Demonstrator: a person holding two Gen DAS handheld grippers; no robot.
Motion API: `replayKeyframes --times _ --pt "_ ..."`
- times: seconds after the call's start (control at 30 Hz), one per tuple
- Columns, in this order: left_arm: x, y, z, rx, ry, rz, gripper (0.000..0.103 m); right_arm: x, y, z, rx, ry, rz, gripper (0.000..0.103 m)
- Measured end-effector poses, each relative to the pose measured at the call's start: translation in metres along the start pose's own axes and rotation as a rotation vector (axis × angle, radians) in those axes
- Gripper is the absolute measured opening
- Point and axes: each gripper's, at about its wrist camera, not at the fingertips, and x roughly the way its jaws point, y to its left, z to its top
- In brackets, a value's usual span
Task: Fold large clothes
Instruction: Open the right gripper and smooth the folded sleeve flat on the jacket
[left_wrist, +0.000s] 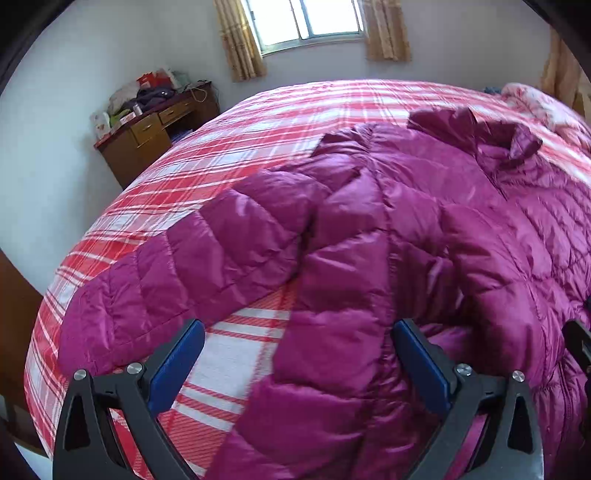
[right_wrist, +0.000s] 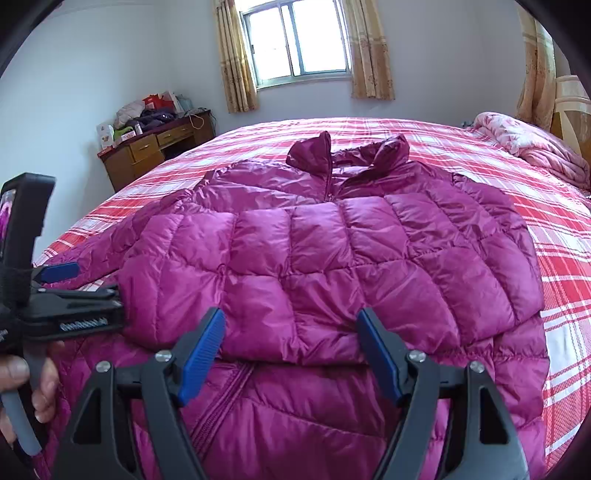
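Note:
A magenta quilted puffer jacket lies spread on the red-and-white plaid bed, collar toward the window. One sleeve is folded across its front. The other sleeve stretches out to the left over the bedspread. My left gripper is open, its blue pads on either side of the jacket's left side edge, low over the fabric. It also shows from the side in the right wrist view. My right gripper is open, hovering over the jacket's lower front by the folded sleeve's edge.
A wooden desk piled with clothes and boxes stands against the far left wall. A window with tan curtains is behind the bed. A pink floral quilt is bunched at the bed's right by the headboard.

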Motion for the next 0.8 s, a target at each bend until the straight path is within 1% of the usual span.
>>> replayKeyframes --times 0.1,0.13,0.2,0.27,0.3,0.33,0.37,0.4,0.47,0.53,0.57,0.63,0.7,0.73,0.77,0.8 --pt "-0.016 0.011 0.011 -0.051 -0.057 0.025 0.102 -0.003 0.000 -0.001 0.001 -0.011 0.000 0.079" --pt "-0.024 0.013 0.016 -0.074 -0.093 0.027 0.102 -0.003 0.000 -0.001 0.001 -0.014 -0.002 0.080" --pt "-0.044 0.010 0.026 -0.116 -0.168 0.004 0.102 -0.003 0.001 0.000 0.000 -0.017 -0.007 0.081" --pt "-0.066 -0.002 0.034 -0.114 -0.237 -0.057 0.102 -0.008 -0.001 0.002 0.010 -0.028 0.005 0.081" --pt "-0.074 -0.010 0.037 -0.101 -0.256 -0.085 0.102 -0.015 -0.008 0.004 0.047 -0.050 0.013 0.080" --pt "-0.080 -0.021 0.040 -0.079 -0.273 -0.127 0.102 -0.023 -0.017 0.007 0.094 -0.064 0.001 0.078" --pt "-0.084 -0.030 0.043 -0.056 -0.285 -0.167 0.102 -0.032 -0.030 0.012 0.156 -0.081 -0.015 0.073" --pt "-0.086 -0.037 0.043 -0.039 -0.296 -0.194 0.102 -0.041 -0.047 0.020 0.227 -0.100 -0.030 0.072" --pt "-0.081 -0.053 0.042 -0.002 -0.311 -0.220 0.102 -0.048 -0.075 0.036 0.305 -0.107 -0.072 0.071" --pt "-0.061 -0.069 0.041 0.039 -0.267 -0.189 0.102 -0.044 -0.092 0.049 0.287 -0.101 -0.118 0.070" --pt "-0.050 -0.073 0.040 0.048 -0.233 -0.171 0.102 -0.035 -0.100 0.055 0.261 -0.083 -0.151 0.070" --pt "-0.023 -0.075 0.034 0.044 -0.151 -0.156 0.102 -0.016 -0.111 0.057 0.242 -0.031 -0.161 0.070" --pt "-0.001 -0.070 0.027 0.017 -0.078 -0.145 0.102 0.008 -0.120 0.051 0.216 0.038 -0.170 0.070" --pt "0.008 -0.067 0.024 0.002 -0.053 -0.153 0.102 0.015 -0.126 0.047 0.221 0.064 -0.178 0.070" --pt "0.014 -0.065 0.023 -0.011 -0.036 -0.174 0.102 0.022 -0.132 0.042 0.249 0.092 -0.159 0.070" --pt "0.019 -0.064 0.021 -0.020 -0.022 -0.194 0.102 0.023 -0.137 0.040 0.269 0.101 -0.147 0.070"
